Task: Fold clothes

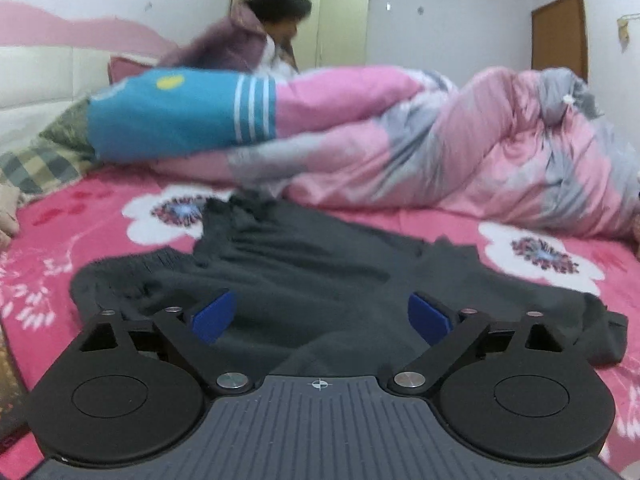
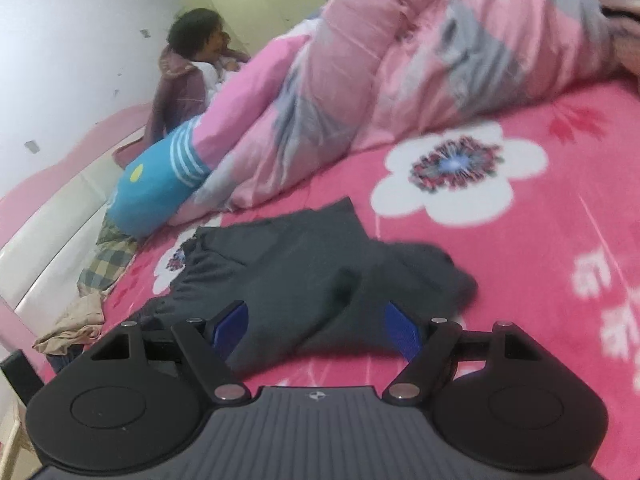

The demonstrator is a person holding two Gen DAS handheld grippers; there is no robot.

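Observation:
A dark grey garment [image 1: 320, 272] lies crumpled on the pink flowered bedsheet [image 1: 100, 216]; its gathered waistband is at the left. It also shows in the right wrist view [image 2: 312, 276]. My left gripper [image 1: 322, 316] is open, low over the garment's near part, blue pads wide apart and empty. My right gripper [image 2: 316, 328] is open over the garment's near edge, with the sheet [image 2: 520, 280] to its right, and holds nothing.
A bunched pink and grey quilt [image 1: 440, 140] and a blue striped pillow [image 1: 180, 116] lie behind the garment. A person [image 1: 256, 36] sits at the far side of the bed. A checked cloth [image 1: 44, 160] and a beige cloth [image 2: 76, 328] lie at the left by the headboard.

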